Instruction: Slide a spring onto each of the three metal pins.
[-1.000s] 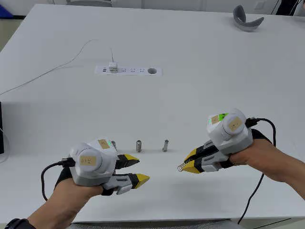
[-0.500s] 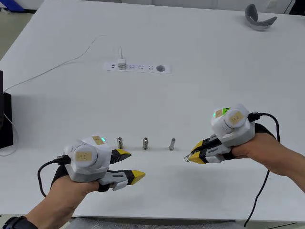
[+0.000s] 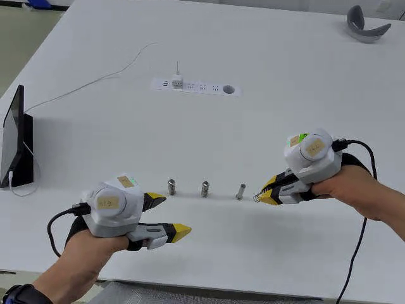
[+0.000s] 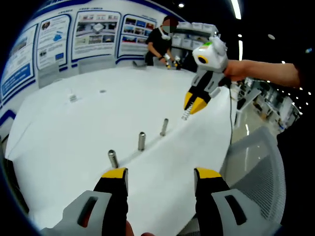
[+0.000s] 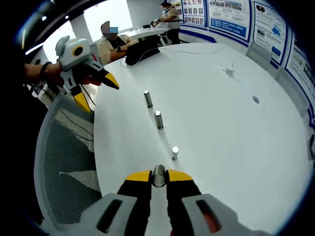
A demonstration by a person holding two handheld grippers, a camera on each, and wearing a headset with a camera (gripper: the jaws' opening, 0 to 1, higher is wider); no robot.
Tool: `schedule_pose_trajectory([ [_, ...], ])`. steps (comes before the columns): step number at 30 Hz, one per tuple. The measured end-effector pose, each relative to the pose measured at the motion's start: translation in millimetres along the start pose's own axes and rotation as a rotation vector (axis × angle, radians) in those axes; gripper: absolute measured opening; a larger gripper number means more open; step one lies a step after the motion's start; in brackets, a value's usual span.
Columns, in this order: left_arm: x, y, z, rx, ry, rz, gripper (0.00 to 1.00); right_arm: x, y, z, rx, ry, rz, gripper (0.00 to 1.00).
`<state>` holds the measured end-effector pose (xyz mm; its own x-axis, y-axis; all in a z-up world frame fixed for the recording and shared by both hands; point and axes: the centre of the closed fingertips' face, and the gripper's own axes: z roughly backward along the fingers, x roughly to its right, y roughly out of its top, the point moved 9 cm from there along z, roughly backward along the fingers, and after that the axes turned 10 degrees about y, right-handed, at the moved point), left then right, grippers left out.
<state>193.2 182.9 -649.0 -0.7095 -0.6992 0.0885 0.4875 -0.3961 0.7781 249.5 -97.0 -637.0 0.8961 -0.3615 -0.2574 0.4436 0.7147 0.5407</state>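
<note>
Broadly, a white table spreads out ahead of both tools. A monitor stands well off to the outer side of the left gripper, and a power strip lies far beyond its jaws. That gripper hovers over the near edge with its yellow-tipped jaws wide apart and nothing between them.

The right gripper points inward toward the left one, its jaws clamped on a spring that pokes out past the tips.

Three pins stand upright in a row between the grippers, just ahead of the left gripper's jaws. The bare pin is nearest the right gripper, just in front of the held spring and not touching it. The middle pin and the far pin each wear a coil.

In the right gripper view the spring sits pinched between the tips. The bare pin is just beyond it, slightly to one side.
</note>
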Motion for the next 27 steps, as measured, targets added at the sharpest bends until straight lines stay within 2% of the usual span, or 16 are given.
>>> schedule_pose_trajectory([
  [15,-21.9,-8.5,10.5,-0.005,0.068,0.05,0.69,15.2,12.9,-5.3,-0.065,-0.011,0.059,0.13],
  [27,-28.8,-14.2,16.6,-0.008,0.08,0.081,0.72,25.1,25.4,-14.6,-0.105,-0.004,0.098,0.13],
])
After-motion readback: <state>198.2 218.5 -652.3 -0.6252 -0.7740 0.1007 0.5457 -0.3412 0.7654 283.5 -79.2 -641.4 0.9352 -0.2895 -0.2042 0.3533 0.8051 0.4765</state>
